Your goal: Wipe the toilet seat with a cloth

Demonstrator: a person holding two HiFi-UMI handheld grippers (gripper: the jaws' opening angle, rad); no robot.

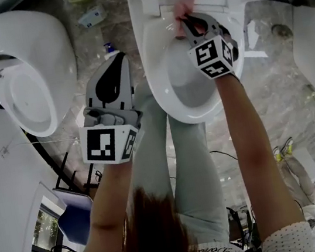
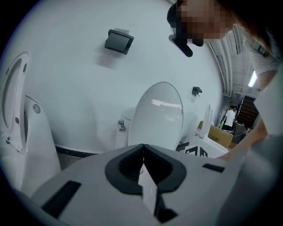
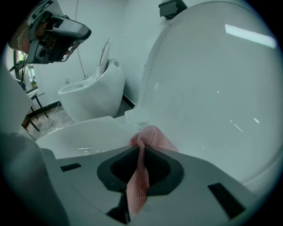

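Observation:
A white toilet stands in front of me, its seat (image 1: 157, 69) down and its lid (image 3: 212, 79) raised. My right gripper (image 1: 184, 24) is shut on a pink mesh cloth (image 1: 182, 9), which it presses onto the back of the seat near the hinge. In the right gripper view the pink mesh cloth (image 3: 148, 140) bunches out past the jaw tips against the seat (image 3: 79, 139) and a strip of it hangs down between the jaws. My left gripper (image 1: 115, 61) hangs shut and holds nothing, left of the bowl. The left gripper (image 2: 142, 152) faces the upright lid (image 2: 158, 115).
Another white toilet (image 1: 32, 83) stands at the left, and a further white fixture (image 1: 314, 50) at the right edge. The floor (image 1: 287, 84) is grey marble with small items lying near the wall (image 1: 89, 15). The person's legs (image 1: 190, 164) stand close to the bowl's front.

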